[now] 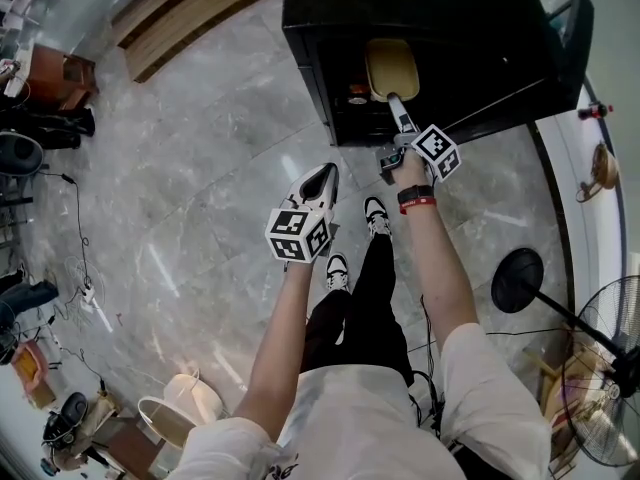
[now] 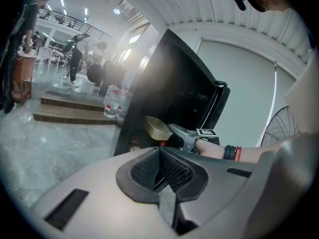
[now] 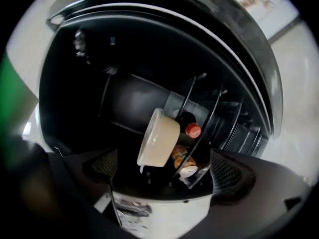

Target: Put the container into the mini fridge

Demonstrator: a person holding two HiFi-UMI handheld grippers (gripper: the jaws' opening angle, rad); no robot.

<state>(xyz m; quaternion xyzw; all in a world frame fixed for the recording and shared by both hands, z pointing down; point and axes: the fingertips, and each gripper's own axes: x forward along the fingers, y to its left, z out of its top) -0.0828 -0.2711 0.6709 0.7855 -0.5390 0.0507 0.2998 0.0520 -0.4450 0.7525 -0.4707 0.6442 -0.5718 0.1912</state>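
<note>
Left gripper [image 1: 322,180]: head view, out in front of fridge [image 1: 430,28], apart from it. Right gripper [image 1: 397,106]: at fridge's open front, just before container [image 1: 391,68] inside.
Left gripper view: jaws pressed together, nothing between.
Right gripper view: jaws spread wide; container on fridge shelf [image 3: 199,128], clear of both pads.

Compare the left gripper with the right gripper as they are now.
Jaws: the left gripper's are shut with nothing between them; the right gripper's stand wide apart, pads clear of the container.
Place: the left gripper hangs over the floor, away from the mini fridge; the right gripper is at the fridge's open front, facing the container inside.
Each carries a marker cube.
</note>
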